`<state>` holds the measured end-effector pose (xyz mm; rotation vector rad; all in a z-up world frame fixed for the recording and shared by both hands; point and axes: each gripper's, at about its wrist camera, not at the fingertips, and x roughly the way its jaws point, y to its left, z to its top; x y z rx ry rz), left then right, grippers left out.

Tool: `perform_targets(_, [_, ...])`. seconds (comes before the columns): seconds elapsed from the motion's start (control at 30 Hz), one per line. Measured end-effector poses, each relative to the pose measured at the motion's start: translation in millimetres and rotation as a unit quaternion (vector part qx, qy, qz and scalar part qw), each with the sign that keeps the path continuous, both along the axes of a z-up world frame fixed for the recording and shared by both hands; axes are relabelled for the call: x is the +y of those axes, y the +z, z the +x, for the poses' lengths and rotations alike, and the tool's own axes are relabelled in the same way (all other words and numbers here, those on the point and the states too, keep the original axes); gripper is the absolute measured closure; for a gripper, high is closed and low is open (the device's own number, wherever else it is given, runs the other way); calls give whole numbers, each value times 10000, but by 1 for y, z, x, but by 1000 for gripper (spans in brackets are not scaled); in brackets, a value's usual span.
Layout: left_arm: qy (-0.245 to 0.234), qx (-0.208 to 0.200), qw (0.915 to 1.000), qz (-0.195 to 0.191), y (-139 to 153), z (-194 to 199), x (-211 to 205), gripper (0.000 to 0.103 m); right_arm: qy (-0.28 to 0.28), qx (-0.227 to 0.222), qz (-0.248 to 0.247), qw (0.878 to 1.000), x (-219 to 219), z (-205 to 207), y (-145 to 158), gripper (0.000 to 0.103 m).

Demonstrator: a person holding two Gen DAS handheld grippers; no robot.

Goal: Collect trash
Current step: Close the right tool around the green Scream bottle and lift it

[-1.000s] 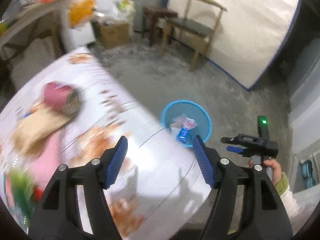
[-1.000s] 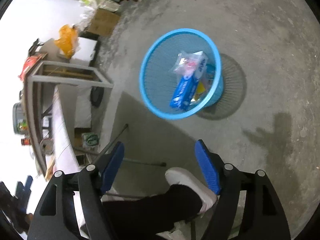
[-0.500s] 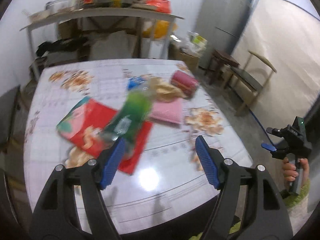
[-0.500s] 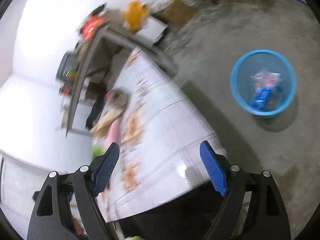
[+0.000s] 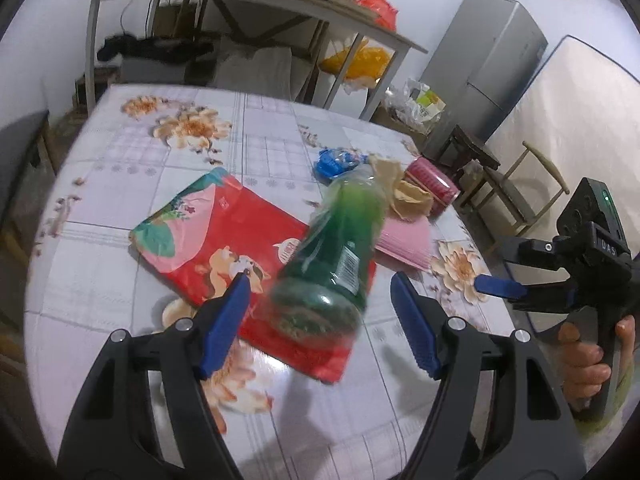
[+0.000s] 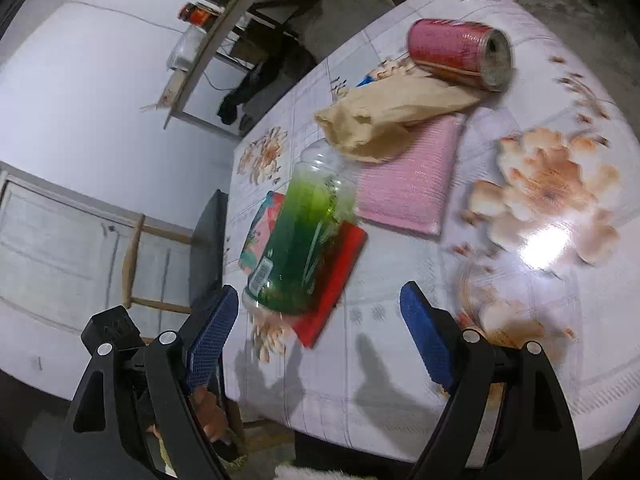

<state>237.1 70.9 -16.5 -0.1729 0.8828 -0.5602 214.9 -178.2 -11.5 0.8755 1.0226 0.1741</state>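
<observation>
You are between pickups, and both tools face the littered table [image 5: 120,184] with nothing in them. The left gripper [image 5: 320,324] stands with its jaws apart; they have just been opening a little, and the base of the green bottle [image 5: 332,264] shows in the gap at your twelve o'clock, though no pad touches it. The right gripper [image 6: 316,336] is likewise spread, its jaws having just opened wider, empty, with the same green bottle [image 6: 300,240] up toward eleven o'clock of its view. That bottle lies on its side across the red packet [image 5: 224,236], neck pointing away from you toward the crumpled brown paper bag [image 6: 392,112]. Beyond it, at about one o'clock from the left tool, sit the pink pad [image 5: 404,240] under the bag's edge, the red can [image 6: 460,52] on its side, and a blue wrapper [image 5: 336,160] just behind the bag. The bin is in neither current view, so you will have to swing back to find it. The bottle looks like the natural next piece, since it is nearest and already framed by the left jaws. Come down over its wide lower body, square the pads to its sides, and close firmly; it is round and smooth, and may roll off the packet if you nudge it first. Keep the right tool clear, off at your three o'clock, until the lift is done.
</observation>
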Motion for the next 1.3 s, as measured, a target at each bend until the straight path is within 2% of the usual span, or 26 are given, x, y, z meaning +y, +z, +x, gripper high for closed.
perform_targets(0.1, [-142,159,9996,-160,-1,20,-4,34,-52,133,176,9997,5,9,-8,22])
perform_targets(0.17, [-344,219,9990,-156,2,33,-11,34,-51,218,99,9997,10,11,-15,22])
perform_targets(0.23, [-509,277,9983,2,4,46,-20,34,-41,289,-160,9994,14,14,-17,22])
perform_targets(0.4, [-983,559,9922,527,1,83,-52,34,-80,486,-453,9978,6,11,-31,22])
perform_targets(0.57, [-1072,689,9891,736,-8,101,-75,34,-269,210,-1037,9940,-13,13,-12,22])
perform_targets(0.63, [-1099,727,9893,631,-10,101,-78,34,-305,48,-1229,9919,-23,15,0,22])
perform_targets(0.7, [-1092,709,9896,612,-10,99,-78,34,-241,-19,-1162,9929,-29,19,5,22])
perform_targets(0.83, [-930,770,9918,416,-11,91,-62,34,12,-23,-338,9994,-24,37,-2,22])
perform_targets(0.93, [-854,928,9918,194,-15,82,-43,36,154,100,-8,9998,-9,57,-13,22])
perform_targets(1.07, [-870,1211,9888,13,-25,66,-28,41,298,333,178,9988,14,84,-30,22])
perform_targets(1.3, [-1011,1452,9830,-489,-30,43,-20,46,260,667,-52,9974,35,104,-47,22])
